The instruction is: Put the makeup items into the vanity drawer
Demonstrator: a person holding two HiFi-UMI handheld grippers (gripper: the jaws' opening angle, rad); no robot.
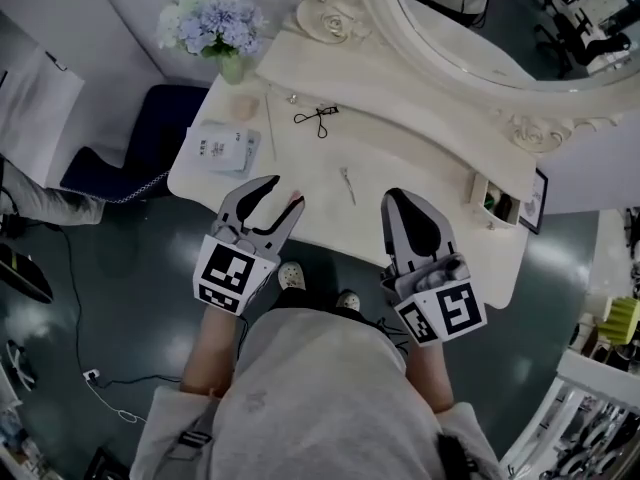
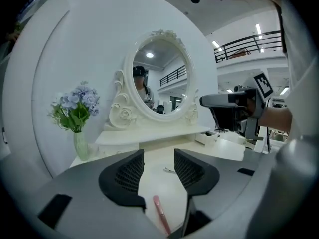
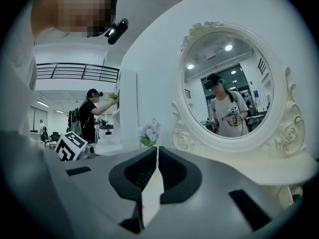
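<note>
My left gripper (image 1: 282,192) hovers over the near edge of the cream vanity top (image 1: 400,158), its jaws apart. A slim pink makeup stick (image 2: 162,215) lies on the tabletop below and between the jaws, with neither pad pressing it; its pink end (image 1: 292,201) shows by the right fingertip. My right gripper (image 1: 393,196) is held over the near edge further right, jaws together with nothing in them (image 3: 156,151). A black eyelash curler (image 1: 318,118) and a small metal tool (image 1: 347,184) lie mid-table. A small drawer (image 1: 497,204) stands open at the right.
A vase of pale blue flowers (image 1: 222,23) stands at the back left corner, with a white packet (image 1: 222,150) and a round puff (image 1: 243,107) near it. The oval mirror (image 1: 480,28) rises behind. A dark blue stool (image 1: 150,138) sits left of the table.
</note>
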